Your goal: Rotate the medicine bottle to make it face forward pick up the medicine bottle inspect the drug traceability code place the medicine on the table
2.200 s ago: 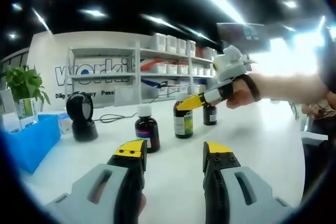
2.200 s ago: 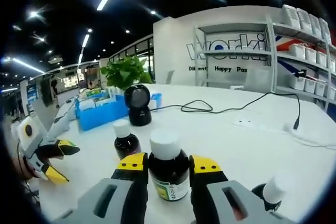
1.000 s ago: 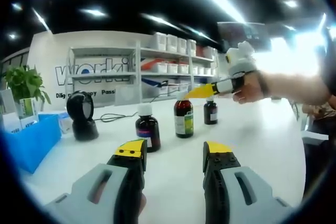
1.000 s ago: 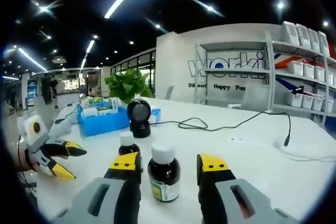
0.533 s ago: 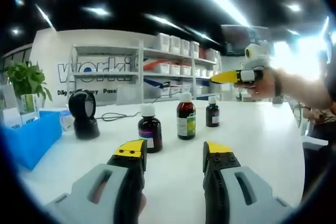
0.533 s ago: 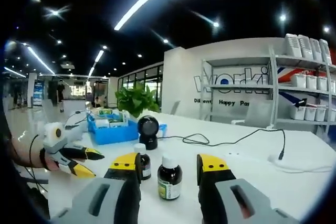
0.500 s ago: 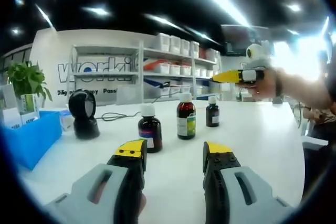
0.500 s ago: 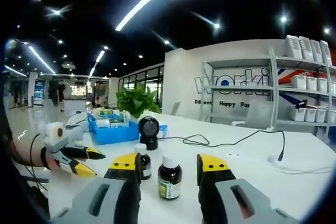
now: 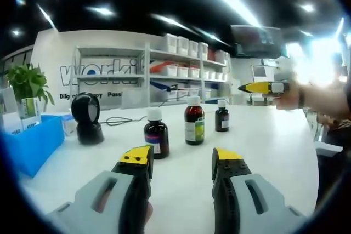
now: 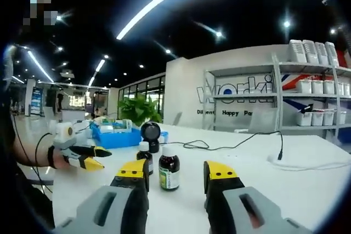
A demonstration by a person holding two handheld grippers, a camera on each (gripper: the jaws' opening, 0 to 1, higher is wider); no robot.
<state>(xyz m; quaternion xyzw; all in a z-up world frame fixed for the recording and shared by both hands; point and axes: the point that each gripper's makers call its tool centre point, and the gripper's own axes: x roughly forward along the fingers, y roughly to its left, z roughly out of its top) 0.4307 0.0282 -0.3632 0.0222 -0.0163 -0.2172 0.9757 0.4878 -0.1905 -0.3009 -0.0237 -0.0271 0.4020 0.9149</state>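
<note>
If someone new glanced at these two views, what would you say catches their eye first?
Probably the three dark bottles with white caps, standing in a loose row on the white table, beyond the left tongs. Next, the yellow-tipped open right tongs, pointing at two of those bottles from the other side. Behind the bottles, a black round scanner stands near a blue bin.

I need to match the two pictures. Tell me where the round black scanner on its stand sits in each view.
Left gripper view: the black scanner stands at the left on the white table, beside the blue bin.
Right gripper view: the black scanner stands left of centre, beyond the medicine bottles.
Shared landmark: the blue bin next to it.
</note>
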